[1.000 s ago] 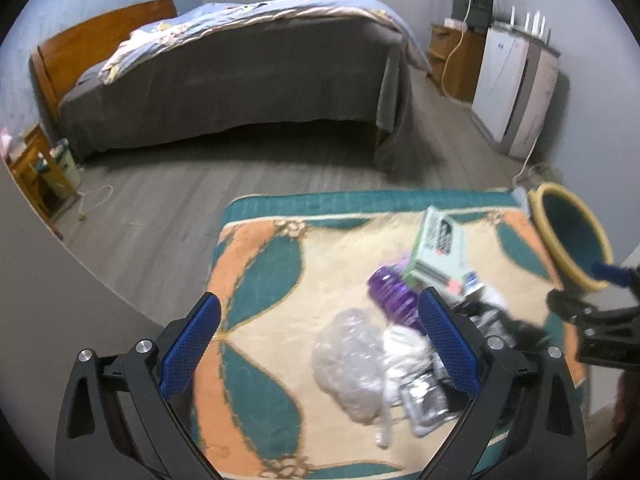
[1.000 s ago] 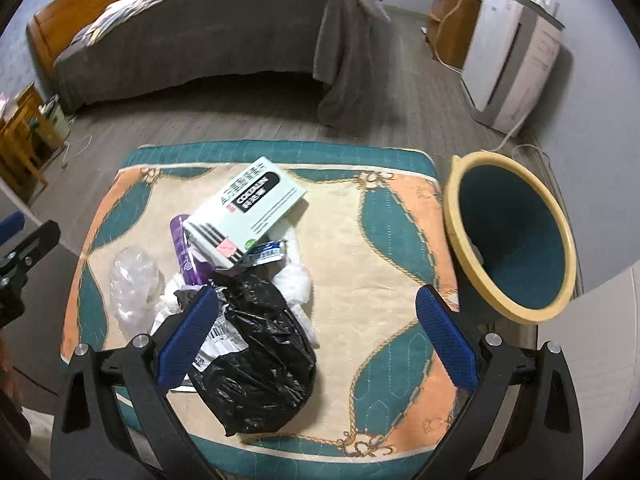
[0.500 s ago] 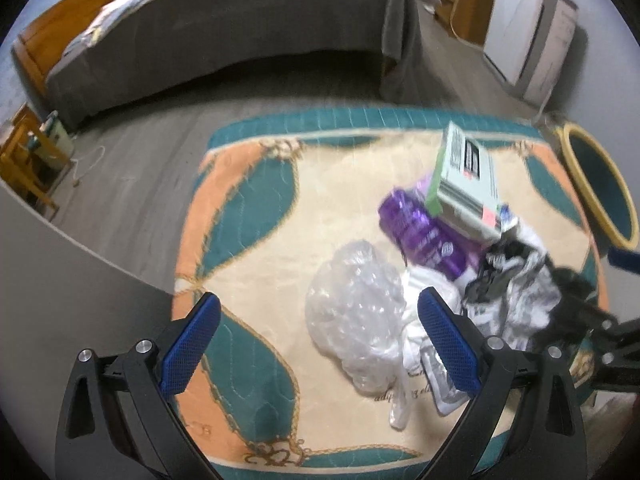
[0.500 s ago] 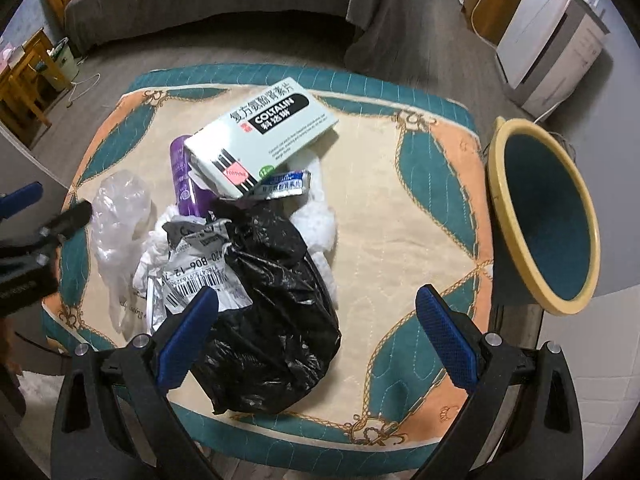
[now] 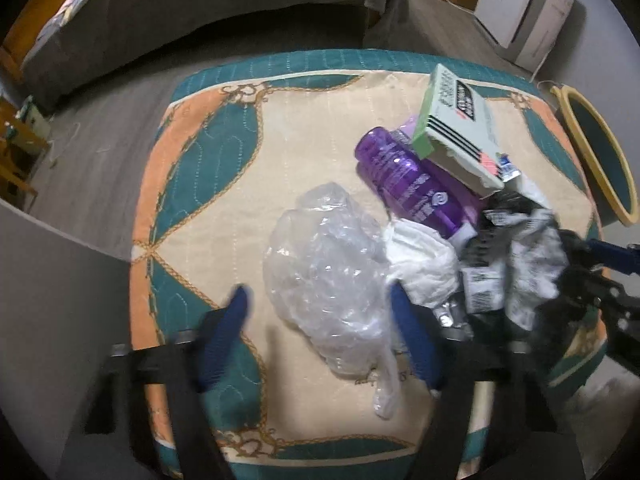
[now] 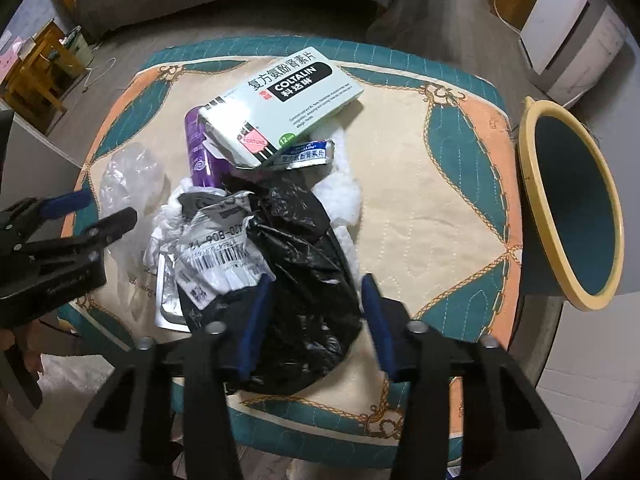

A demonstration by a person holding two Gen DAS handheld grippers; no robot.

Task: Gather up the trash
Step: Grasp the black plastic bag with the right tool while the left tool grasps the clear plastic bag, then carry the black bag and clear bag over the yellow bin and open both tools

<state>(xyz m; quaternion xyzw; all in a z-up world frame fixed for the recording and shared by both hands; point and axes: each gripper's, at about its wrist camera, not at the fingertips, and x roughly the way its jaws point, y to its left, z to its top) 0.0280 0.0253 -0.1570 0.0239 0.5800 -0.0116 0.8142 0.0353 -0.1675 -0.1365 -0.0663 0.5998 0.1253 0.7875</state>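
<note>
A heap of trash lies on a patterned cloth-covered table (image 5: pixel 208 152). My left gripper (image 5: pixel 316 300) is open, its blue fingers on either side of a crumpled clear plastic bag (image 5: pixel 324 272). My right gripper (image 6: pixel 316 292) is open around the near end of a black plastic bag (image 6: pixel 304 264) with a torn barcode label (image 6: pixel 216 256). A purple bottle (image 5: pixel 408 184), a pale green Coltalin medicine box (image 6: pixel 280 104), white tissue (image 5: pixel 424 264) and a small blue sachet (image 6: pixel 308 154) lie in the heap. A teal bin with a yellow rim (image 6: pixel 576 216) stands at the table's right edge.
A bed with a grey cover (image 5: pixel 192 12) stands beyond the table on a grey wood floor. A white cabinet (image 6: pixel 572 36) is at the far right. A wooden side table (image 6: pixel 36 72) is at the far left. The left gripper also shows in the right wrist view (image 6: pixel 96 216).
Both grippers have dropped closer to the heap and their jaws have narrowed, the left around the clear bag, the right around the black bag.
</note>
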